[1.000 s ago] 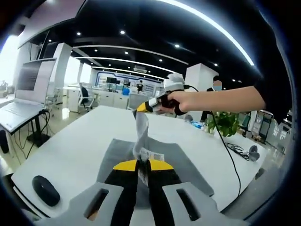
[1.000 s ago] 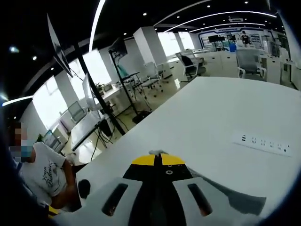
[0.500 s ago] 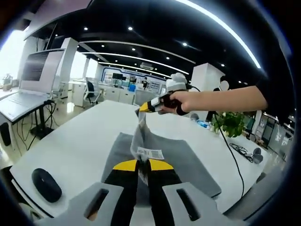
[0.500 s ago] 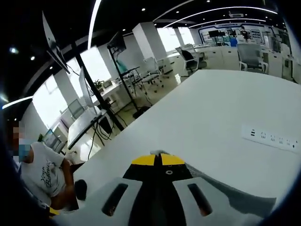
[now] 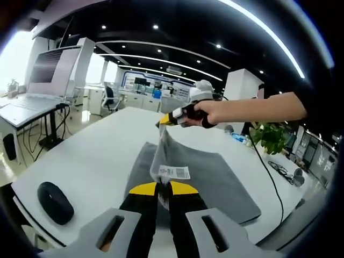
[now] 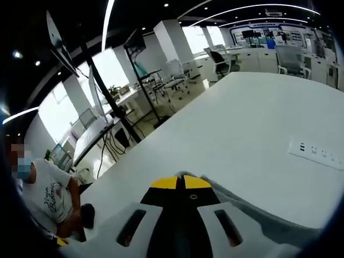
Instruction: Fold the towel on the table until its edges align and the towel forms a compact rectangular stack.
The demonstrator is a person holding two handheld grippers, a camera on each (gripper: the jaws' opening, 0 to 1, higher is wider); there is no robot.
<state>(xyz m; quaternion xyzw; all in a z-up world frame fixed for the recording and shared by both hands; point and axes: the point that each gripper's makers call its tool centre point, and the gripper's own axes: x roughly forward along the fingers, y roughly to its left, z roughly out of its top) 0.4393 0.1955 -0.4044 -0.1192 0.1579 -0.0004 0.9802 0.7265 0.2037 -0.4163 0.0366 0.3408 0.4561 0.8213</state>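
Two grippers are both pinching the grey towel (image 5: 215, 172), and I am logging each in turn. In the left gripper view, my left gripper (image 5: 163, 189) is sitting with its yellow-tipped jaws pressed together on a towel corner, right where a white printed label (image 5: 175, 172) is hanging off the cloth. From that pinch the lifted edge is rising as a taut band to the right gripper (image 5: 164, 121), which a hand (image 5: 215, 112) is holding up above the far part of the towel; its jaws are likewise closed on the cloth (the tips themselves are small at this range, but the fabric is plainly hanging from them). Most of the towel is lying flat on the white table (image 5: 91, 156), spreading right of the raised edge toward the near table edge.

A black mouse (image 5: 55, 201) is resting on the table well left of the towel. A potted plant (image 5: 271, 138) is standing near the far right side, with a black cable (image 5: 266, 172) running across the table beside it.

In the right gripper view, the jaws are meeting at the yellow tips with grey cloth showing around them. A white power strip (image 6: 320, 154) is lying on the table off to the right, well apart. A seated person in a white shirt (image 6: 45, 196) is showing at the lower left.
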